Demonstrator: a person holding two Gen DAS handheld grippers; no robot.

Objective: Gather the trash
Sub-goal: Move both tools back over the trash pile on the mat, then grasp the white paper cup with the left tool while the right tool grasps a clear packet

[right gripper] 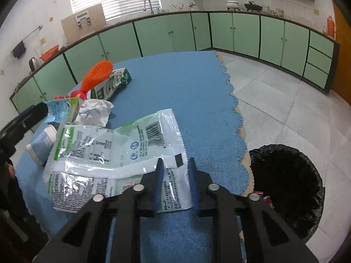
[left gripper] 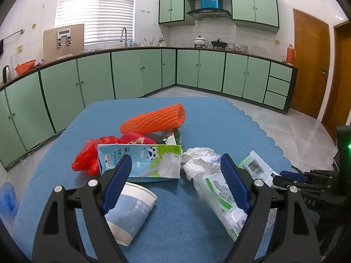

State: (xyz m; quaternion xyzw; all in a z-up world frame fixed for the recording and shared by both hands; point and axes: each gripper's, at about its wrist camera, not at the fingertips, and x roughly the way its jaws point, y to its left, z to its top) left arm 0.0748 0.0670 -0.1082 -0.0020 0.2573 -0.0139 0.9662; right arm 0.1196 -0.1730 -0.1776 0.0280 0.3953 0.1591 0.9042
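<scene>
Trash lies on a blue tablecloth [left gripper: 208,118]: an orange foam net [left gripper: 153,120], a red plastic bag [left gripper: 90,157], a milk carton [left gripper: 144,162], crumpled tissue [left gripper: 199,157], a paper cup [left gripper: 129,212] and a green-white plastic wrapper [right gripper: 105,151]. My left gripper [left gripper: 175,171] is open above the cloth, between the cup and the wrapper [left gripper: 219,195]. My right gripper [right gripper: 175,175] has its jaws narrowly apart around the wrapper's near corner. It also shows in the left wrist view [left gripper: 291,175].
A bin with a black liner [right gripper: 287,179] stands on the floor right of the table [right gripper: 219,109]. A green carton [right gripper: 114,83] lies by the foam net [right gripper: 96,74]. Green kitchen cabinets [left gripper: 131,74] line the back walls. A blue bag [left gripper: 7,199] is at the left.
</scene>
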